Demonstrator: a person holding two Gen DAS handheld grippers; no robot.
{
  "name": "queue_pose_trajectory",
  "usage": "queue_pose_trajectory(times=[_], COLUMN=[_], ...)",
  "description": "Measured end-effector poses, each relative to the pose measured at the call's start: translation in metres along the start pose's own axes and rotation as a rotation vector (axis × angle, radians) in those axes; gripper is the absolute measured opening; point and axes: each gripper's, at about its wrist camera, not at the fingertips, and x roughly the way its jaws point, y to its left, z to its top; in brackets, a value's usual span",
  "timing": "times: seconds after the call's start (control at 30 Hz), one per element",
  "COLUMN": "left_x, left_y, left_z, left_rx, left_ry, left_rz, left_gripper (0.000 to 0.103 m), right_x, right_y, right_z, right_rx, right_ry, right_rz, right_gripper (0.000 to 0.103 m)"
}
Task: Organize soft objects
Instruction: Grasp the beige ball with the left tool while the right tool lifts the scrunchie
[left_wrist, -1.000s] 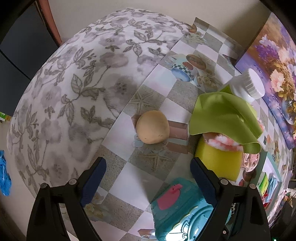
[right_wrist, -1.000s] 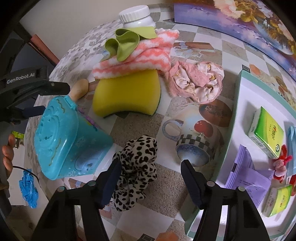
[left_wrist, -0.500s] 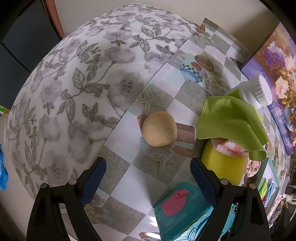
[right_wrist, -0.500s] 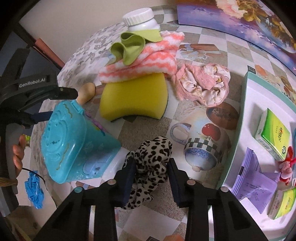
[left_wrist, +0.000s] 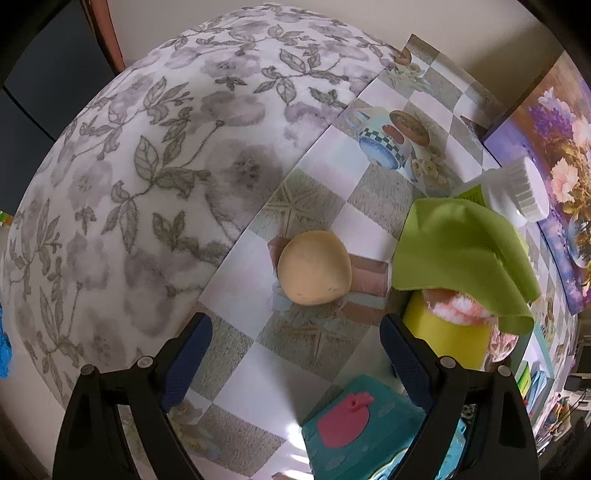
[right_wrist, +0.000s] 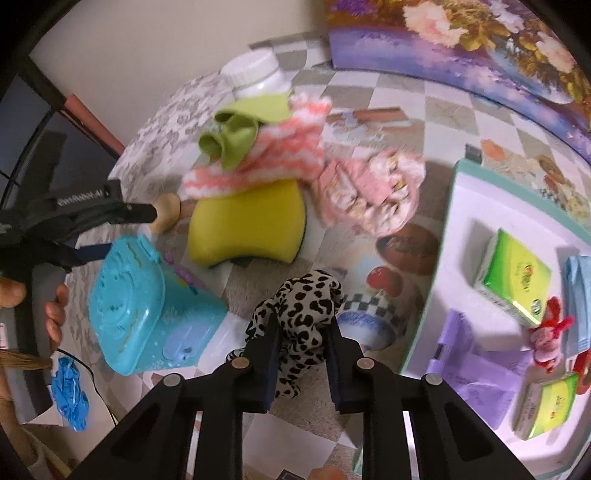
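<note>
My right gripper (right_wrist: 303, 325) is shut on a leopard-print soft toy (right_wrist: 301, 314) and holds it above the checkered table. My left gripper (left_wrist: 295, 328) is open and empty, just in front of a tan foam ball (left_wrist: 314, 272), which also shows in the right wrist view (right_wrist: 167, 212). A pile stands to the right: a yellow sponge (right_wrist: 247, 225) under a pink-and-white knit cloth (right_wrist: 266, 158) and a green cloth (right_wrist: 236, 138). A crumpled pink cloth (right_wrist: 369, 192) lies beside the sponge.
A teal plastic box (right_wrist: 129, 302) stands at the left front. A white bottle (right_wrist: 258, 75) is behind the pile. A white tray (right_wrist: 458, 229) at the right holds tissue packs, purple packets and a small red doll. A floral painting (right_wrist: 480, 48) leans at the back.
My right gripper closed on the leopard toy and lifted it while swinging right. My left gripper stayed open and moved closer to the tan ball.
</note>
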Motion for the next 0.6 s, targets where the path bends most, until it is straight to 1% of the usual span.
queue_pose_trajectory(times=[0.4, 0.6], left_x=[0.016, 0.027], left_y=[-0.004, -0.017], left_z=[0.019, 0.025], left_rx=[0.031, 0.068], left_ry=[-0.017, -0.017], left_rz=[-0.009, 0.007], left_gripper=[0.092, 0.086], right_x=[-0.059, -0.071], right_y=[-0.027, -0.035], right_z=[0.012, 0.011], right_rx=[0.055, 0.084], right_ry=[-0.137, -0.164], right_rz=[-0.036, -0.04], right_gripper=[0.023, 0.023])
